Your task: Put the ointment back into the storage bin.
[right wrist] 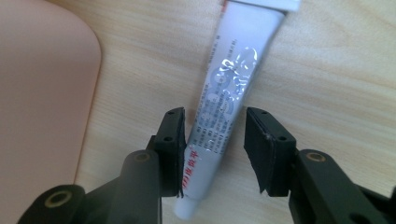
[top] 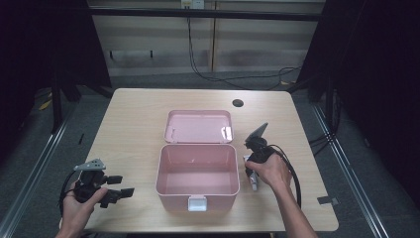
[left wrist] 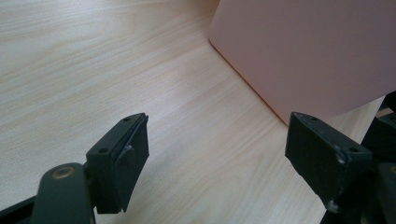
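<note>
right gripper (right wrist: 212, 140) straddling a white tube (right wrist: 229, 88) on the bench (top: 133, 119)
tube's just right of the open pink box (top: 197, 176), fingers not closed yet. left gripper (left wrist: 217, 158) spread wide, holding nothing.

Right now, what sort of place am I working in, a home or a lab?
Likely a lab or recording rig, not a home. A bare wooden table stands between dark curtains, with cables trailing over the floor behind it, and on it sit a pink box and a tube.
</note>
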The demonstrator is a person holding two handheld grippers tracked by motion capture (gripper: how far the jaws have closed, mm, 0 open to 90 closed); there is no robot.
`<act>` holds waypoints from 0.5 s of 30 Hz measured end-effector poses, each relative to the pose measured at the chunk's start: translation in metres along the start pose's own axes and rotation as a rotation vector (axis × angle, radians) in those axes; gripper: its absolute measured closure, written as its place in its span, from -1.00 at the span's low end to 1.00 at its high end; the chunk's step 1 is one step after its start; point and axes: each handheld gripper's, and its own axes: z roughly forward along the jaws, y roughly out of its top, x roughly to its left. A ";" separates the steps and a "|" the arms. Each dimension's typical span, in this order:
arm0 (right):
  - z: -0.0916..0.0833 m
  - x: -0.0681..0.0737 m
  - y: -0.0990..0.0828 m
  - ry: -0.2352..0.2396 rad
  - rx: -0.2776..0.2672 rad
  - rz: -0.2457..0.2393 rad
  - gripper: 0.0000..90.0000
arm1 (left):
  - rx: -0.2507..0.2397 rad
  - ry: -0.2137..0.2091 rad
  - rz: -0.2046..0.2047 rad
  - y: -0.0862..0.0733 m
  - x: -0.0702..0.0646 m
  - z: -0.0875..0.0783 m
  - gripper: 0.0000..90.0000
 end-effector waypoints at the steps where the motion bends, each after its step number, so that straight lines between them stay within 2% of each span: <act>1: 0.003 0.000 0.000 0.004 0.006 0.002 0.39 | -0.001 0.001 0.001 0.000 0.000 0.000 -0.52; 4: 0.004 0.000 0.001 -0.008 0.013 0.002 0.44 | -0.002 -0.001 0.000 0.000 0.000 0.000 -0.52; 6: 0.006 0.001 0.001 -0.021 0.013 -0.015 0.51 | 0.000 0.000 -0.001 0.000 0.000 0.000 -0.52; 15: 0.010 0.005 0.002 -0.052 0.026 -0.055 0.54 | 0.000 0.000 -0.001 0.000 0.000 0.000 -0.52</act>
